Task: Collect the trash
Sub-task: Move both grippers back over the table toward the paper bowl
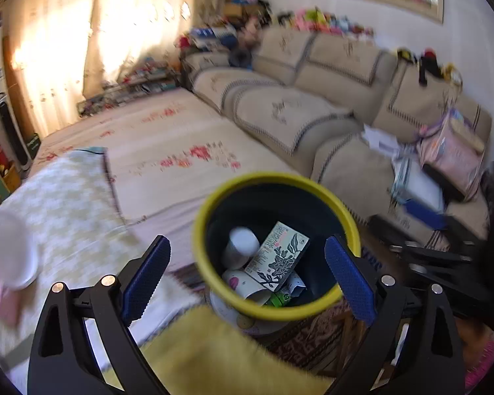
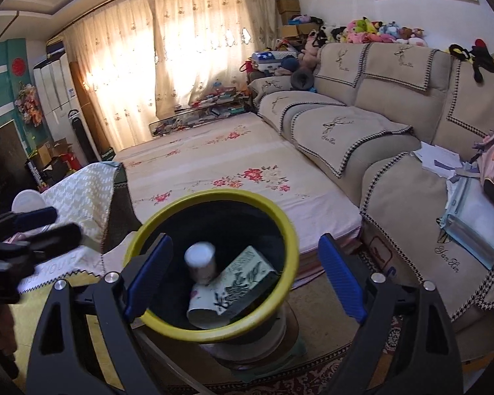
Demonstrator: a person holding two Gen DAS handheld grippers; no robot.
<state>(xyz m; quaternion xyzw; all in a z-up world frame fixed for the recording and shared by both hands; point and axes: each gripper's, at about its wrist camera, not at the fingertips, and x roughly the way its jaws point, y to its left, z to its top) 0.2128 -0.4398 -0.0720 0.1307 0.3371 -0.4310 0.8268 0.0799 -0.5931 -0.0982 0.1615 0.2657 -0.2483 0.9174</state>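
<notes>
A dark trash bin with a yellow rim (image 1: 276, 309) (image 2: 214, 332) stands on the floor below both grippers. Inside lie a green-and-white printed box (image 1: 276, 255) (image 2: 243, 278), a white paper cup (image 1: 242, 247) (image 2: 200, 260) and a second cup on its side (image 1: 243, 284) (image 2: 202, 309). My left gripper (image 1: 247, 279) is open and empty above the bin. My right gripper (image 2: 245, 278) is open and empty above the bin. The left gripper also shows, blurred, at the left of the right wrist view (image 2: 39, 227). A white cup (image 1: 6, 250) (image 2: 28, 199) stands on the table at left.
A low table with a checked cloth (image 1: 69, 204) (image 2: 82, 191) is at left. A mattress with flower print (image 2: 230, 164) lies beyond the bin. A beige sofa (image 2: 395, 125) with papers and bags runs along the right. A yellow cloth (image 1: 214, 355) is near my left gripper.
</notes>
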